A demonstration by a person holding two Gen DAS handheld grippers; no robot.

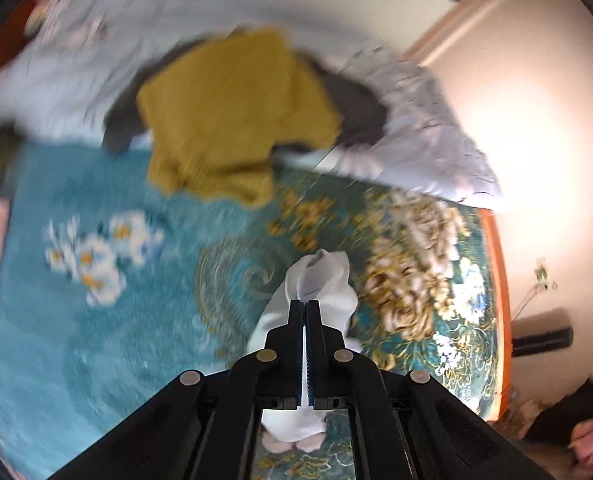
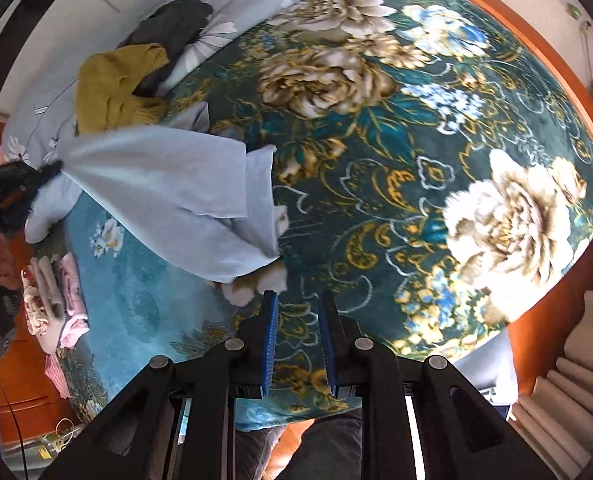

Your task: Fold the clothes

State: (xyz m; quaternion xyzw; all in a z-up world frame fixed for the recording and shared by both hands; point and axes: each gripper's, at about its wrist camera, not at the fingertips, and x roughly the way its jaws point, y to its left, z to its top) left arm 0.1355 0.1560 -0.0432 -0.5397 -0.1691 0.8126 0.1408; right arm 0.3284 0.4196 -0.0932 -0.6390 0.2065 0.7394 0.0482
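Note:
My left gripper [image 1: 305, 303] is shut on a pale blue-white garment [image 1: 320, 280], whose cloth bunches around the fingertips. In the right wrist view the same garment [image 2: 168, 192] hangs stretched from the left gripper [image 2: 52, 168] at the left edge down onto the teal floral blanket [image 2: 416, 168]. My right gripper [image 2: 298, 300] is open and empty, just below the garment's lower corner. A mustard-yellow sweater [image 1: 232, 116] lies on a dark grey garment [image 1: 360, 112] farther back on the bed; it also shows in the right wrist view [image 2: 116, 84].
A pale floral duvet [image 1: 76, 60] is heaped at the back of the bed. A stack of folded pink and cream clothes [image 2: 56, 300] lies at the blanket's left edge. The orange wooden bed frame [image 2: 536, 36] borders the blanket. A radiator [image 2: 584, 344] stands at the right.

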